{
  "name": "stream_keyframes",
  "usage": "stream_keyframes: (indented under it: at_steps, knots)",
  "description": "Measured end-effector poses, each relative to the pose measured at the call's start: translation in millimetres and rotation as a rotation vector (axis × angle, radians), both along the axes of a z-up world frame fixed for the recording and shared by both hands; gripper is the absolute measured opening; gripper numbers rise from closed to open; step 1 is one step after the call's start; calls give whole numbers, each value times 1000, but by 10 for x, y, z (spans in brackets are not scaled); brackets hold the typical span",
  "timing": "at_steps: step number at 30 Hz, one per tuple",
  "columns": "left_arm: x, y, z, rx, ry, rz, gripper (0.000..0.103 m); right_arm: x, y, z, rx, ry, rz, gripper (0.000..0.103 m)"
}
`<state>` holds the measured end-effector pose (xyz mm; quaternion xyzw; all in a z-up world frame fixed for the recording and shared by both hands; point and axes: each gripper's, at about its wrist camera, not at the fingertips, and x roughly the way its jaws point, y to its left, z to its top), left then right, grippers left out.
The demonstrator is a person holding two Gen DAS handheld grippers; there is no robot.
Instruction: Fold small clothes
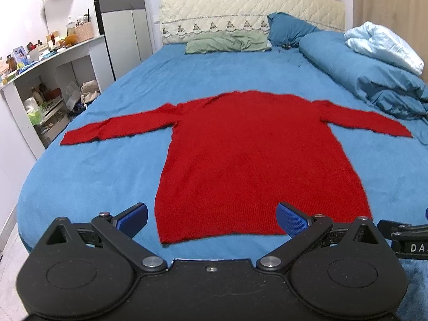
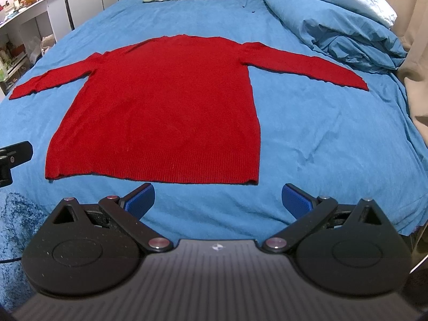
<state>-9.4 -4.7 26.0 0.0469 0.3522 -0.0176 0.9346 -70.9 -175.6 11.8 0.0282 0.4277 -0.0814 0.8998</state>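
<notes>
Across the middle of the bed [image 1: 80, 176] lies a red sweater [image 1: 248, 160], spread flat with both sleeves stretched out to the sides and its hem toward the cameras. Nothing is folded yet, so this looks like the very start: the approach before the first grasp. The left gripper [image 1: 211, 219] hovers over the hem near its left corner, fingers [image 1: 132, 218] spread wide and holding nothing. The right gripper [image 2: 218, 198] hangs just short of the hem near its right corner, also wide apart and empty.

The next move probably calls for pinching either the hem corners or the sleeve cuffs, getting both knit layers between the pads so the fabric lifts evenly. The cuffs lie well out to either side, so reaching them would mean moving the grippers apart.

The collar at the far edge is blurred, so front or back side up cannot be told. Whether the left fingers touch the cloth is unclear. A rolled blue duvet [image 2: 334, 18] lies near the right sleeve's cuff; the left cuff nears the bed's edge.
</notes>
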Motion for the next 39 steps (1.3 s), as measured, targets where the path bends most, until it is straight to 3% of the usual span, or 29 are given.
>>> stream_keyframes:
  at_steps: [4,10,17,23,30,34,39]
  knots:
    - [168,-163,324,-36,-74,-51,103,43,-168,191,24,-47,-30,103]
    - [632,-621,871,-21,-211,-146,103,278,-689,569,6,-145,-105,103]
    - [1635,-1172,1042,-73,-197,-248,103,853,-1645,718,15,-227,-258,103]
    - [2699,-1747,634,-107,-89,-317,103,1520,-2632,381,141,-234,-408,103]
    - [3808,-2423,-192,-130,39,-347,103,2197,-3517,-443,265,-255,-597,103]
    - [4200,-2663,-592,-137,116,-326,102,2474,-3840,-816,244,-260,-663,103]
    - [4399,-2874,-795,-100,153,-263,102,2677,-4146,-1126,265,-221,-716,103]
